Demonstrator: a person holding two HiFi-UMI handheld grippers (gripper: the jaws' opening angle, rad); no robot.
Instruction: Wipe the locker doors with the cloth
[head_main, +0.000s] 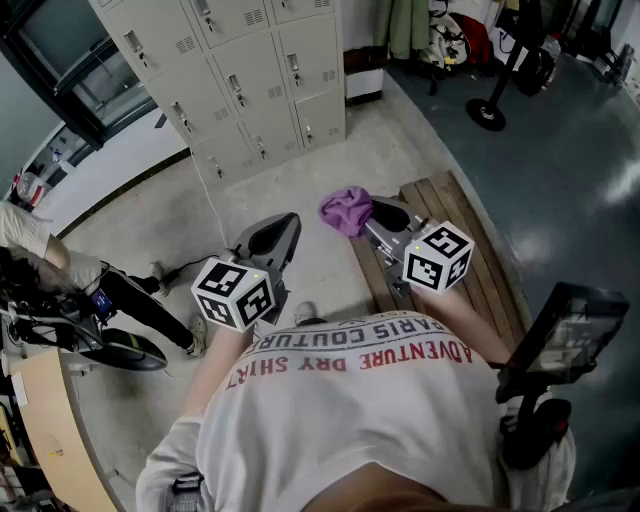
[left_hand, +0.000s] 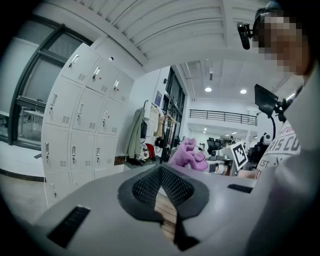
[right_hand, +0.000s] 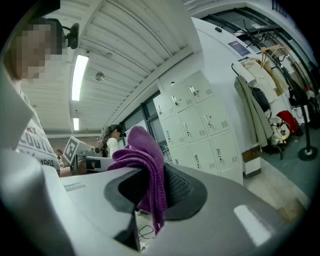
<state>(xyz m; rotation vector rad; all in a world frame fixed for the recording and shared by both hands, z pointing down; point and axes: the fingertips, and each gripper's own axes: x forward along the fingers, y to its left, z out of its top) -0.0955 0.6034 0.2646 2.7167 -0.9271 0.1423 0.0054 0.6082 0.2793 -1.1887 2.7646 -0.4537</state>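
Your left tongs (head_main: 275, 236) were closed on nothing, your right tongs (head_main: 384, 213) pinched the purple cloth (head_main: 345, 210) — slatted bench (head_main: 482, 252) beneath, lockers (head_main: 240, 85) well ahead.

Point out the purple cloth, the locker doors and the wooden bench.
purple cloth (head_main: 345, 210), head view, middle of the bunched fabric.
locker doors (head_main: 254, 70), head view, a middle door's face.
wooden bench (head_main: 492, 262), head view, bare slats.

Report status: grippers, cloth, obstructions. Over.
Right gripper shut on purple cloth. Left gripper shut, empty. Lockers ahead, cloth not yet touching them. No obstruction seen between.
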